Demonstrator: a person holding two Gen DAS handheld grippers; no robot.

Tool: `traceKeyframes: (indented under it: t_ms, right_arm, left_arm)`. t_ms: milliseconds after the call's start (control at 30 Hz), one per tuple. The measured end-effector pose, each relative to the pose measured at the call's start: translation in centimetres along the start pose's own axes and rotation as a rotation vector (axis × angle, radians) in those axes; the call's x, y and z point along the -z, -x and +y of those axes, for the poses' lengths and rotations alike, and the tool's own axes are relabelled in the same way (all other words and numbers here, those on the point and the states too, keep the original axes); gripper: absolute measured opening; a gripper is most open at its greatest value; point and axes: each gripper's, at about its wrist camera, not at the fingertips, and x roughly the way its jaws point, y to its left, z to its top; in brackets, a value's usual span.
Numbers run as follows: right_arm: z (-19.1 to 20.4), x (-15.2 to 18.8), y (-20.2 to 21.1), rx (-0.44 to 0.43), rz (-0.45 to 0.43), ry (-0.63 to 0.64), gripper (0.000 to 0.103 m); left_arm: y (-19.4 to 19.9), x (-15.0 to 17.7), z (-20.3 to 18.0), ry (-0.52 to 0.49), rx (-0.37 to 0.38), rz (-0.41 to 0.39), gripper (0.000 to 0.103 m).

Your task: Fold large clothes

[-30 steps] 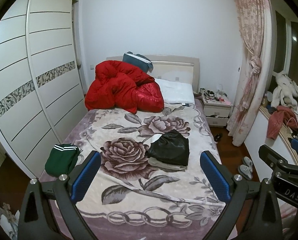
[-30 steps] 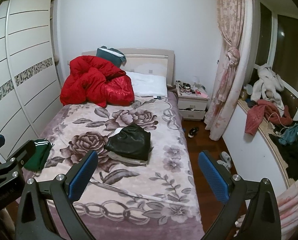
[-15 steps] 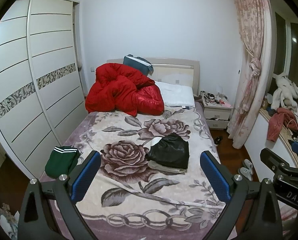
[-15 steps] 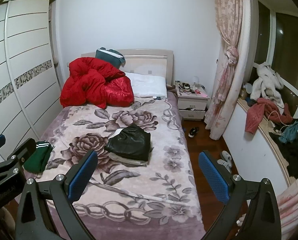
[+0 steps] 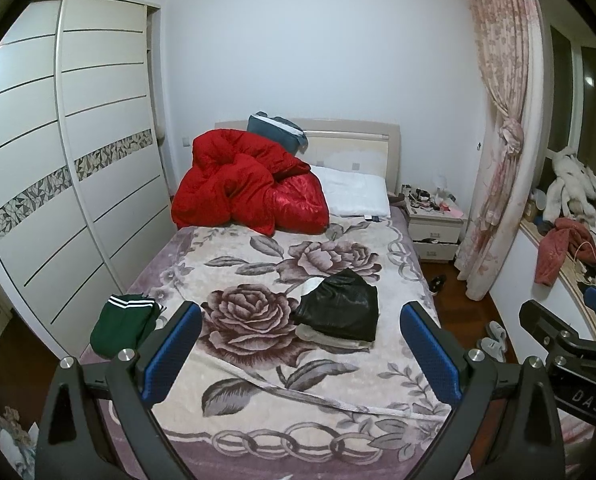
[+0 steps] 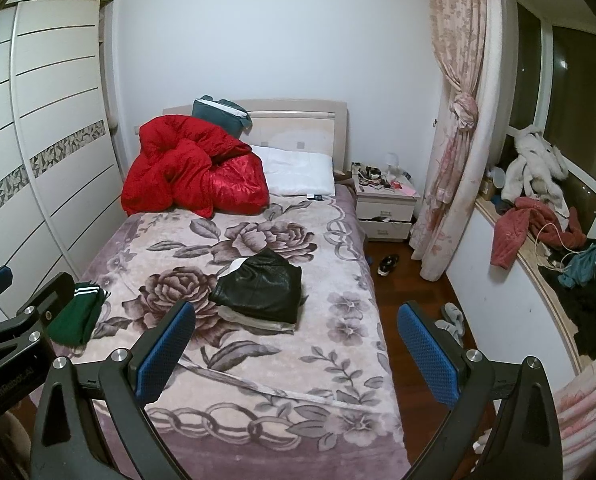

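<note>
A folded black garment point(image 5: 339, 306) point(image 6: 260, 290) lies on a pale folded piece in the middle of the floral bed blanket point(image 5: 258, 380) point(image 6: 258, 380). A folded green garment with white stripes point(image 5: 122, 322) point(image 6: 78, 312) lies at the bed's left edge. My left gripper point(image 5: 299, 354) is open and empty, held high over the foot of the bed. My right gripper point(image 6: 296, 354) is open and empty beside it, over the bed's right edge. Each gripper shows at the edge of the other's view.
A crumpled red duvet point(image 5: 246, 188), a teal cushion point(image 5: 276, 128) and a white pillow point(image 5: 355, 196) lie at the headboard. A white wardrobe point(image 5: 66, 184) stands left. A nightstand point(image 6: 385, 208), pink curtain point(image 6: 457, 120), shoes, and a window ledge heaped with clothes point(image 6: 537, 228) are right.
Both grippers have risen and drawn back slightly from the bed, so the bed sits lower and smaller in view. Both stay open and empty.
</note>
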Motion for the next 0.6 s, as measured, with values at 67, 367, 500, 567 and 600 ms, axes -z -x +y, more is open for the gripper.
traceKeyframes:
  t_ms: [67, 367, 500, 567, 600]
  right_arm:
    - [0.0, 0.0, 0.0, 0.002, -0.002, 0.000, 0.103]
    - [0.4, 0.2, 0.2, 0.002, -0.004, -0.002, 0.103]
    - [0.5, 0.3, 0.3, 0.003, -0.005, -0.004, 0.103]
    - [0.6, 0.3, 0.4, 0.004, -0.005, -0.004, 0.103]
    - [0.5, 0.5, 0.4, 0.004, -0.005, -0.005, 0.103]
  left_arm:
    - [-0.1, -0.4, -0.1, 0.000, -0.003, -0.002, 0.101]
    - [-0.3, -1.0, -0.1, 0.000, -0.004, -0.003, 0.101]
    - [-0.4, -1.2, 0.0, -0.001, -0.006, -0.004, 0.101]
    - [-0.3, -1.1, -0.1, -0.002, -0.009, -0.006, 0.101]
    - [-0.4, -1.2, -0.1, -0.002, -0.011, -0.006, 0.101]
